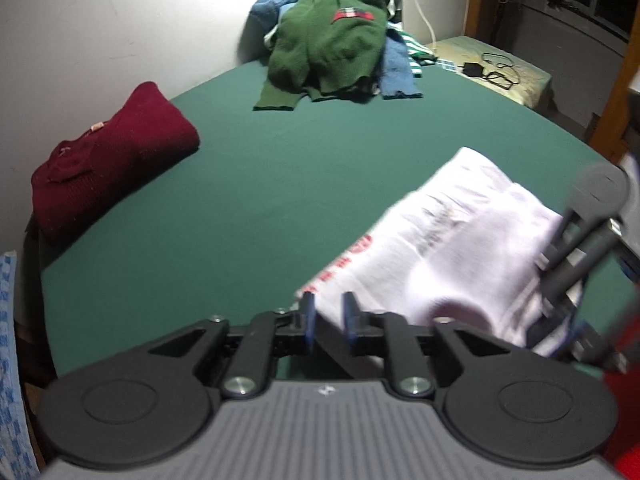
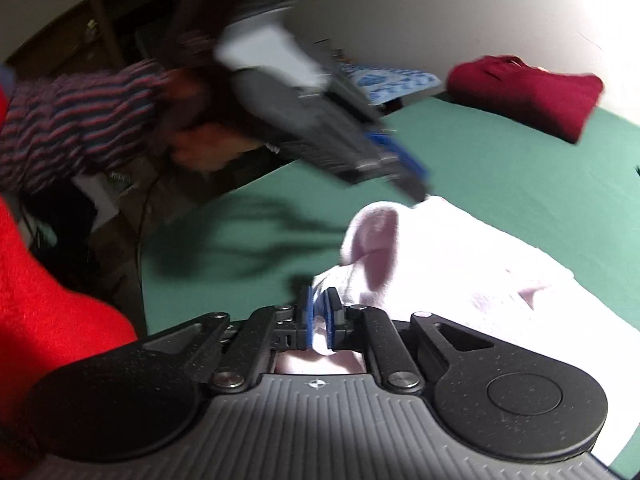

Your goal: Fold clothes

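Currently, on the green felt-covered counter [image 1: 260, 184]: a folded maroon knit sweater [image 1: 112, 160] at far left by the wall, a heap topped by a green knit sweater [image 1: 332, 44] at the far edge, both well apart from my work. The white printed cloth garment [image 1: 452, 240] lies near me, long axis running from near-left to far-right. My right hand-held gripper [image 2: 319, 316] is clamped on its near edge. My left hand-held gripper [image 1: 330, 320] stands slightly apart, its tips at the cloth's corner.
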Tool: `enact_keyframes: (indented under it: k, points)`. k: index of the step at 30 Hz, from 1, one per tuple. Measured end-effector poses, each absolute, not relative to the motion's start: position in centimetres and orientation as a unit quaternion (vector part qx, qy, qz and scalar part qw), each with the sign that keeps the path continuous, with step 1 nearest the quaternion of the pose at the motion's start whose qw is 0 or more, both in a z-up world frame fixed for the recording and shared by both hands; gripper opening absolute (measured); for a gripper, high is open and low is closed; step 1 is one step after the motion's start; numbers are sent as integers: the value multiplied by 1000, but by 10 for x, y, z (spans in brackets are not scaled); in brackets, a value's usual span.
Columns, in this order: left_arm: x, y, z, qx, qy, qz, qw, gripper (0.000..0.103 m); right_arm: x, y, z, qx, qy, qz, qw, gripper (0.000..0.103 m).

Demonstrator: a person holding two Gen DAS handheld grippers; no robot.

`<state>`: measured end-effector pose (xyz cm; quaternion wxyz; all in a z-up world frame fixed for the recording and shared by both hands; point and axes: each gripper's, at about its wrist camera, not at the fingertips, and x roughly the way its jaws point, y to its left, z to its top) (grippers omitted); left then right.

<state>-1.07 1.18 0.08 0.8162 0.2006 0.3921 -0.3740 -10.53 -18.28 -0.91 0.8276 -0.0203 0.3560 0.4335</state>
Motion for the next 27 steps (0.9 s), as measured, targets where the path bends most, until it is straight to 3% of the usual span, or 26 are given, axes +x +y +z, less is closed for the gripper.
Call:
enact_keyframes:
  k: [2, 9, 16, 24, 26, 27]
  points:
    - [-27, 19, 3, 193, 397, -378, 814, 34, -108, -192, -6, -7, 349, 418, 839, 18]
    - [-58, 28, -3, 162, 423, -380, 806, 49, -112, -209, 3, -4, 329, 379, 865, 20]
    - [-65, 31, -2, 157, 420, -363, 817, 54, -93, -190, 12, -118, 258, 399, 872, 38]
    - [-80, 23, -9, 168, 420, -359, 816, 50, -65, -130, -9, -333, 224, 488, 775, 34]
    - [-87, 19, -9, 187, 413, -352, 819, 49, -57, -128, -10, -344, 238, 494, 762, 25]
    - [-90, 16, -10, 197, 409, -348, 820, 48, -53, -128, -9, -343, 247, 496, 759, 12]
